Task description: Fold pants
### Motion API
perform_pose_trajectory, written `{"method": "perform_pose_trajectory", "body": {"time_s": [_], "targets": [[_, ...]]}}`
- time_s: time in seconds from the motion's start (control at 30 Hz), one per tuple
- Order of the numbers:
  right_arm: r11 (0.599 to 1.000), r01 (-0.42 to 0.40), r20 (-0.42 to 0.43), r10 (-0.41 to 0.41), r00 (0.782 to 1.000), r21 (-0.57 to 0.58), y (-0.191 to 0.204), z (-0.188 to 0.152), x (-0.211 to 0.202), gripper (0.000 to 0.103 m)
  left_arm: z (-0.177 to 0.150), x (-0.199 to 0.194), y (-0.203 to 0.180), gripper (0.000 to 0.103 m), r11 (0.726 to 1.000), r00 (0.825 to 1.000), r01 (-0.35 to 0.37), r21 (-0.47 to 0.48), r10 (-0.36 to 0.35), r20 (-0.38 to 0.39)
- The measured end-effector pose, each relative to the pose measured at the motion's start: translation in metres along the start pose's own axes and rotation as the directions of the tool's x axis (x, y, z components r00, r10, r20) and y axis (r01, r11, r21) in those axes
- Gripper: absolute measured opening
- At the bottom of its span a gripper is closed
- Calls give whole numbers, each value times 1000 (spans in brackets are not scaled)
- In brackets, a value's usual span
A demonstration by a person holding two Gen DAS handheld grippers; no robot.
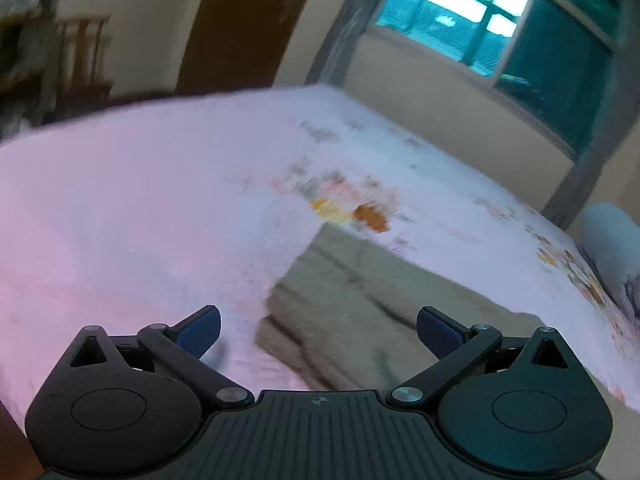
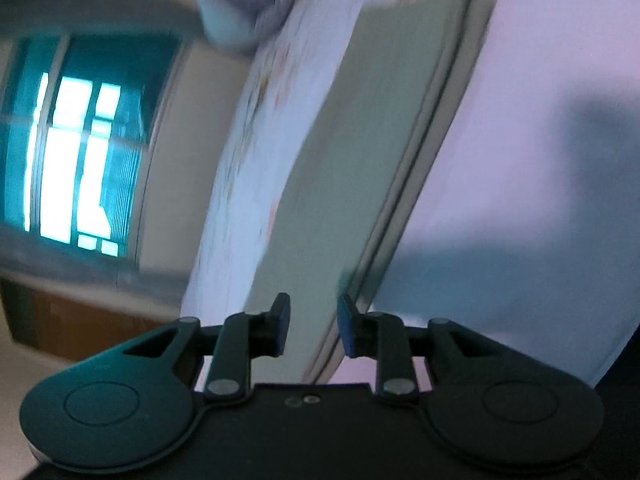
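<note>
A: Left gripper [image 1: 318, 330] pose?

B: Held above the bed [image 1: 120, 200], pointing forward and down over its near part. Jaws wide apart, nothing between them. Blue pads [image 1: 200, 330] visible on both fingertips.

A: Right gripper [image 2: 312, 326]?

B: Rolled hard to one side, the whole room looks tipped in its view. Jaws apart but with a narrower gap than the left, nothing clamped. The near end of the pants runs through the gap in the picture; contact can't be told, too blurred.

A: Pants location?

B: Khaki pants [image 1: 360, 300] lie flat on the bedsheet, off toward the right half of the bed in the left wrist view, just ahead of the left gripper. In the right wrist view the pants [image 2: 360, 140] show as a long narrow strip with stacked edges along one side, so layered lengthwise.

A: Bed and room?

B: White-pink sheet with a floral print [image 1: 352, 208] beyond the pants. Pale bolster pillow [image 1: 608, 240] at the bed's right edge. Window [image 1: 480, 20] with bright panes and teal glass behind the bed, also in the right view [image 2: 80, 152]. Brown door [image 1: 248, 20] at back, wooden chair [image 1: 84, 56] far left, cream walls. Both frames motion-blurred.
</note>
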State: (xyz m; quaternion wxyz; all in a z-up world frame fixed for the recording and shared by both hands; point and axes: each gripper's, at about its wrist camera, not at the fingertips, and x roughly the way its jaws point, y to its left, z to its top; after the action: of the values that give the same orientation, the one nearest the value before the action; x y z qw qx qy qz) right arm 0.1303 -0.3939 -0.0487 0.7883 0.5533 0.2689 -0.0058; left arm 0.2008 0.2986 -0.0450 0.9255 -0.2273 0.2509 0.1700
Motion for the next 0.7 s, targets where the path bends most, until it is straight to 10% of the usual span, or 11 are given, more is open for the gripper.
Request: {"method": "perform_pose_trajectory", "body": {"time_s": [0.2, 0.37, 0.7], "targets": [[995, 9, 156, -25, 987, 102, -30, 49, -26, 18, -13, 0, -68, 103, 986, 996, 87, 144, -89, 8], [991, 19, 224, -49, 973, 136, -37, 74, -25, 17, -42, 50, -83, 103, 983, 987, 8, 186, 22, -159], [988, 72, 176, -96, 980, 137, -53, 99, -1, 0, -55, 59, -88, 103, 958, 985, 6, 288, 44, -167]]}}
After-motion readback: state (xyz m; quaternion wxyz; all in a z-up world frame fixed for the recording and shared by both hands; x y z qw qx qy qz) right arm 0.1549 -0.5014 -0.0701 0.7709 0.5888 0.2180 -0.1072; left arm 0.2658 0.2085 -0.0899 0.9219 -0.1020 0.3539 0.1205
